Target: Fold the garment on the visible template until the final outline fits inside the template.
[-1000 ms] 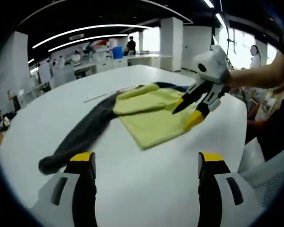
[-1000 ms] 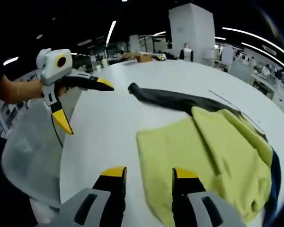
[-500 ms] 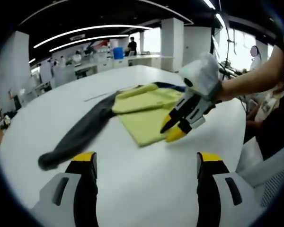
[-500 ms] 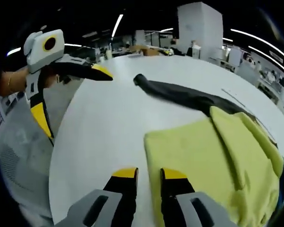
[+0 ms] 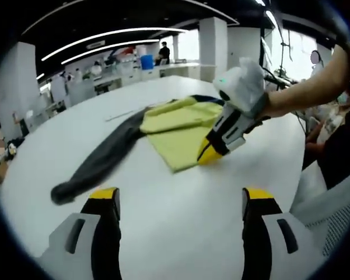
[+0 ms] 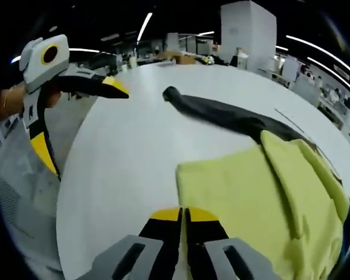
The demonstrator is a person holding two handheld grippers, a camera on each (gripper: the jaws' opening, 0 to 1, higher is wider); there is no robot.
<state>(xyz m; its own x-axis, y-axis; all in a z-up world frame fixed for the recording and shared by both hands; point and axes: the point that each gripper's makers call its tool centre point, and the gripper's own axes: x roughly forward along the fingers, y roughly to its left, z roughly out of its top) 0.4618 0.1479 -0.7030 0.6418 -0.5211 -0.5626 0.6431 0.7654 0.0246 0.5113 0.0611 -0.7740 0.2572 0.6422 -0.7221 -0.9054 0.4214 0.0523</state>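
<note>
A yellow garment [image 5: 178, 129] [image 6: 251, 198] lies partly folded on the white table [image 5: 181, 233], with a dark grey sleeve [image 5: 99, 164] [image 6: 216, 114] stretched out from it. My right gripper [image 6: 184, 214] is shut on the garment's near edge, close to a corner. In the left gripper view the right gripper [image 5: 209, 153] comes in from the right, its yellow tips down on that edge. My left gripper [image 5: 179, 197] is open and holds nothing, over bare table short of the cloth. The right gripper view has the left gripper [image 6: 76, 119] at the far left, jaws wide apart.
A thin line [image 6: 289, 121] is marked on the table beside the garment, and a dark blue edge [image 6: 345, 224] peeks from under the yellow cloth. A mesh chair [image 6: 17, 192] stands at the table's rim. Desks and people fill the office behind.
My right gripper came down to the garment's near edge and its jaws went from open to shut there. The left gripper stayed open in about the same place.
</note>
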